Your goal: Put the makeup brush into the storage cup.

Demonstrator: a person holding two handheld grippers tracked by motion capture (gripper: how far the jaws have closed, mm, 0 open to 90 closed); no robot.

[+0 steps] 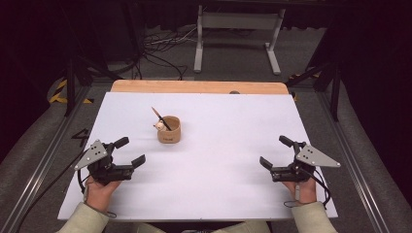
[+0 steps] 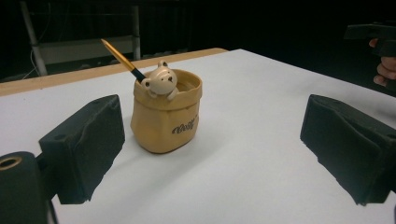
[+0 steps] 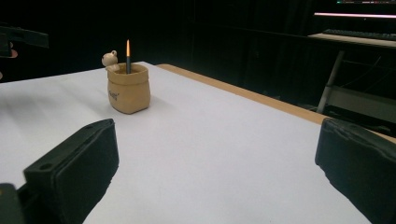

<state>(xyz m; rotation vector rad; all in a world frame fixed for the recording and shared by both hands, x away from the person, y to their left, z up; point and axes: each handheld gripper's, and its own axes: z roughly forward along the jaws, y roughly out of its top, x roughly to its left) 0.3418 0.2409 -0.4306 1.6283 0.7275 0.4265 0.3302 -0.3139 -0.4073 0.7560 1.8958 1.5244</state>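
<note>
The white worktop (image 1: pixel 218 160), wood-edged at the far side, carries one tan pot (image 1: pixel 169 129) left of centre.

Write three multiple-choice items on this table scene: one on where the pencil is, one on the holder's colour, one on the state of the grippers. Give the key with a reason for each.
1. Where is the pencil?
A. Flat on the white table
B. Standing tilted inside the bear pen holder
C. Between the jaws of the left gripper

2. What colour is the bear pen holder?
A. Tan
B. Blue
C. Green

3. How do the left gripper and the right gripper stand?
A. Both shut on the pencil
B. One open, one shut
C. Both open and holding nothing

Key: 1 B, its tip sticks up out of the holder's mouth beside the bear figure; 2 A, the sack-shaped body is tan in all views; 3 C, each gripper's jaws stand wide apart with bare white table between them.
</note>
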